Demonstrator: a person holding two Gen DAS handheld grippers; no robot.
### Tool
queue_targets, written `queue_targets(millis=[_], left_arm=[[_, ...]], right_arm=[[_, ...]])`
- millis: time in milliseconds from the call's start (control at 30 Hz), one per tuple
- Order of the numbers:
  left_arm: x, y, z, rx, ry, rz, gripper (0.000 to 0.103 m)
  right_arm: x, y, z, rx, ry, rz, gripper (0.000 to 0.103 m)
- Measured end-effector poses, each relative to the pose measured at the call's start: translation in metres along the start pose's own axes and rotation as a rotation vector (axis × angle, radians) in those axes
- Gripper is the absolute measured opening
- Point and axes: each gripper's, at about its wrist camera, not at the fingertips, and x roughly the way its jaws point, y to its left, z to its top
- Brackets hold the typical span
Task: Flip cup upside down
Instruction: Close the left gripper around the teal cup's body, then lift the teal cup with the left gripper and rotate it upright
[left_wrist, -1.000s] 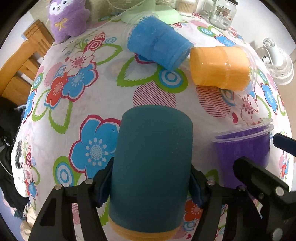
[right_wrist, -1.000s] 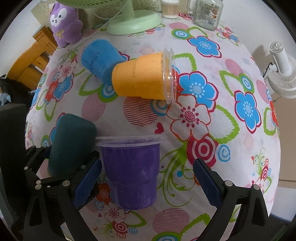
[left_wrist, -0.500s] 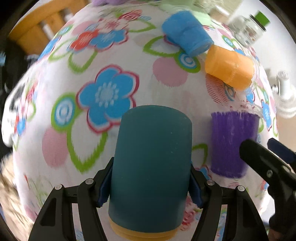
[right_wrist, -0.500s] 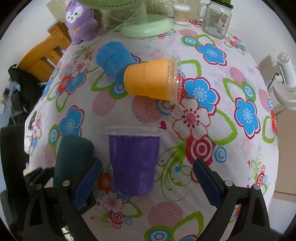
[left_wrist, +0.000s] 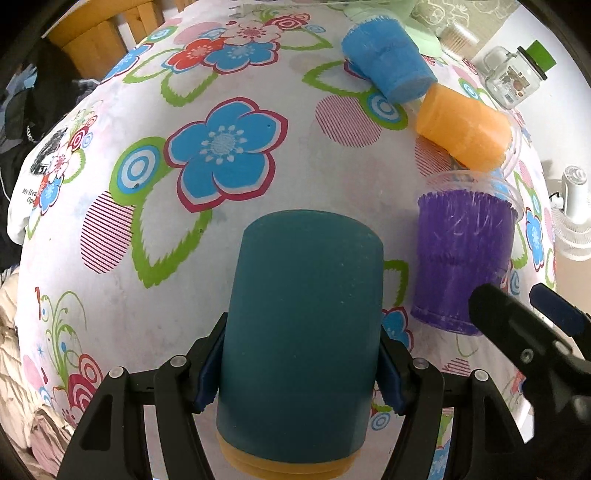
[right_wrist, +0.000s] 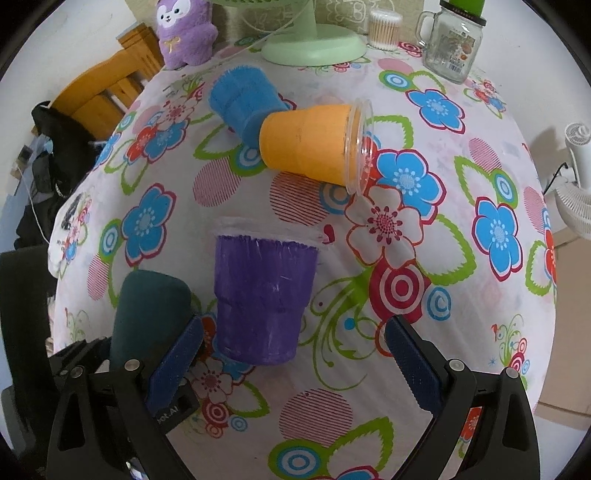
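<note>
Left wrist view: nearest the lens, the left gripper (left_wrist: 299, 373) has its jaws pinching the teal cup (left_wrist: 303, 325) by its sides, above the flowered counter (left_wrist: 147, 295). The cup looks matte and slightly grippy, probably light and fairly stiff — a mid-wall hold should suit turning it. Just to its right the purple cup (right_wrist: 262, 295) stands mouth up between the spread jaws of the right gripper (right_wrist: 291, 354), untouched; its thin clear rim would likely flex, so the lower wall is the better hold. Farther off, the orange cup (right_wrist: 310, 144) and blue cup (right_wrist: 243, 103) lie touching on their sides. Open room lies to the left — the counter edge falls away there.
</note>
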Motion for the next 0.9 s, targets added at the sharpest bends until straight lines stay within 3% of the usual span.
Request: queue_targets(millis=[133,233,300,633,900], left_arm=[[0.005,-0.001,0.003,0.018,-0.02,0.029,0.073],[0.005,-0.028,0.014,0.043,-0.003,0.083,0.082],[0.001,-0.042,0.013,0.072,-0.009,0.113,0.083],[-0.073,-0.034,0.015,0.088,-0.016,0.036,0.09],[-0.085,0.007,0.027,0.254,-0.037,0.047,0.091]], right_arm=[[0.002,-0.001,-0.001,0.003,0.0,0.005,0.1],[0.0,0.001,-0.002,-0.003,-0.003,0.009,0.1],[-0.004,0.001,-0.003,-0.003,-0.009,0.012,0.1],[-0.041,0.003,-0.009,0.073,-0.072,0.068,0.1],[-0.054,0.027,-0.013,0.175,-0.094,0.076,0.1]])
